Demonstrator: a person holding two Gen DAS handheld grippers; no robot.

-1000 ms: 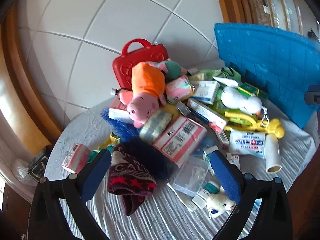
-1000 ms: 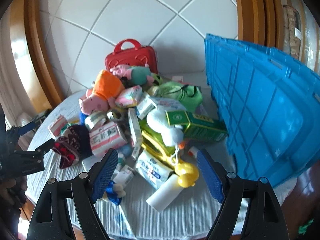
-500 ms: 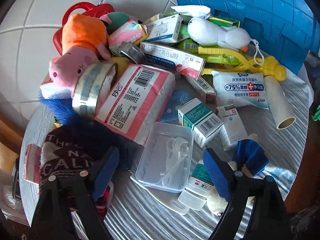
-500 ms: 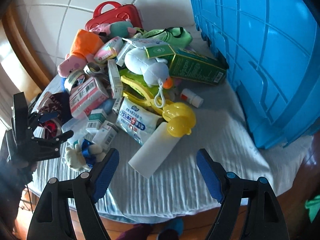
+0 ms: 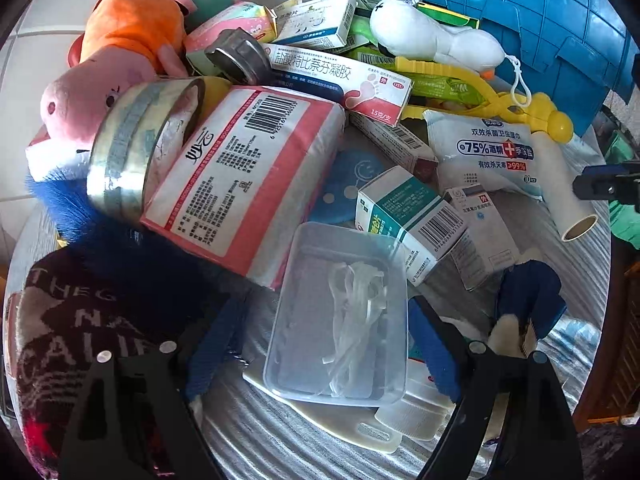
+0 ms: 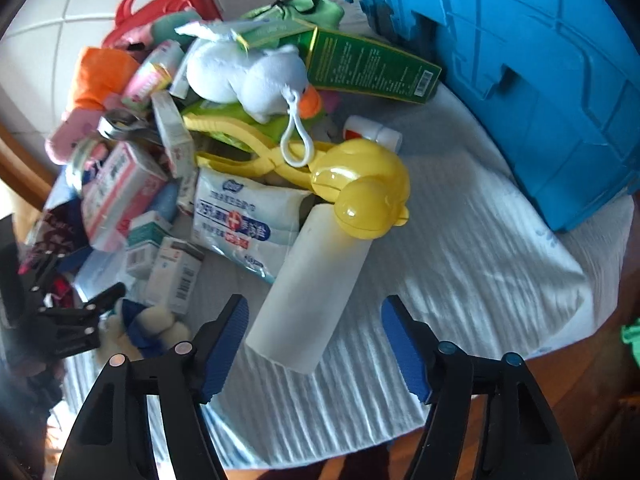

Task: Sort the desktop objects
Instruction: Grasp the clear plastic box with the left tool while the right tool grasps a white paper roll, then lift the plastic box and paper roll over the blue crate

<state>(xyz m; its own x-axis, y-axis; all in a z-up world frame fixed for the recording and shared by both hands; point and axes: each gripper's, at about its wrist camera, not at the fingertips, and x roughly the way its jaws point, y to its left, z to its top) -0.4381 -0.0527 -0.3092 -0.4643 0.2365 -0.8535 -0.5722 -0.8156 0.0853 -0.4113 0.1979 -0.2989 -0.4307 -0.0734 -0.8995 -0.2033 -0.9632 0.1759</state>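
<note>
A pile of desktop objects lies on a round, white-clothed table. In the left wrist view a clear plastic box with white strips inside lies between the fingers of my left gripper. The right pad sits at the box's edge and a gap shows on the left, so the gripper is open. In the right wrist view a white paper roll lies with its near end between the fingers of my right gripper. Its jaws are closing and the pads are still apart from the roll.
A blue crate stands at the right. The pile holds yellow duck tongs, a wipes pack, a white plush duck, a green box, a pink tissue pack, a tape roll, medicine boxes and a knitted hat.
Both grippers have dropped toward the table and tipped downward. The left came down around the clear box. The right came down over the white roll and its fingers have narrowed.
</note>
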